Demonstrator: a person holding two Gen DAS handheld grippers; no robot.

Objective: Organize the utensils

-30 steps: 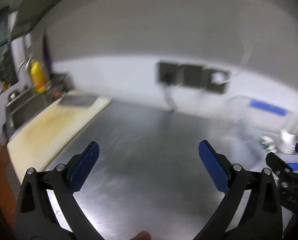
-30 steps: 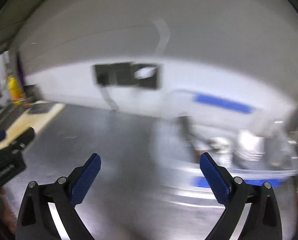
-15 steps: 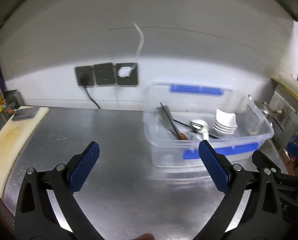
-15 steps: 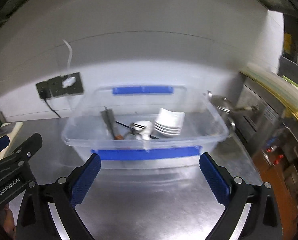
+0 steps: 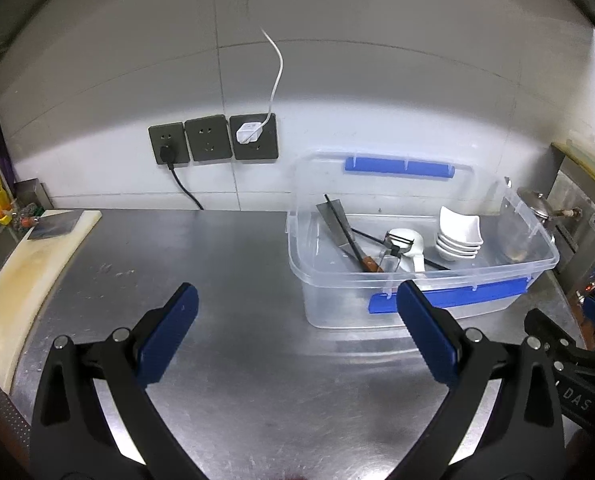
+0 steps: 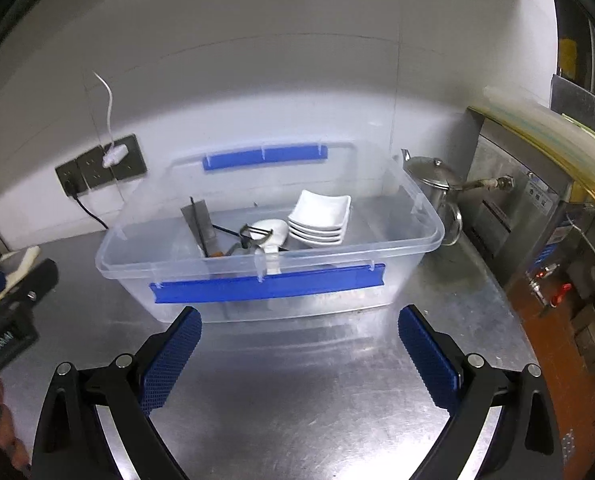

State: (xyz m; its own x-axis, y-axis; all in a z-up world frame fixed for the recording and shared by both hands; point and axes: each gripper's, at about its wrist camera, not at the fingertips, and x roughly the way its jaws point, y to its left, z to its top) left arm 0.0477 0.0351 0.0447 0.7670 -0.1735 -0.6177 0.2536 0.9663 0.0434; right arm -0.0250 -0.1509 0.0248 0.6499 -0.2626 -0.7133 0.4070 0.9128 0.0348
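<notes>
My left claw [image 5: 295, 338] and right claw [image 6: 299, 354] both hang spread wide and empty over the steel counter [image 5: 225, 264]. Ahead sits the clear plastic bin with blue latches [image 6: 377, 246], holding a steel cleaver [image 6: 198, 220], black chopsticks [image 5: 343, 226], a peeler [image 6: 257, 236] and stacked white square dishes [image 6: 319, 216].

Both wrist cameras looked forward and slightly down over the steel counter [image 5: 237, 264] toward the back wall. The left view stood off to the left of the clear bin [image 5: 417, 280]; the right view faced it squarely [image 6: 269, 256] from nearer. Both shared the bin and the wall sockets [image 5: 211, 138].
</notes>
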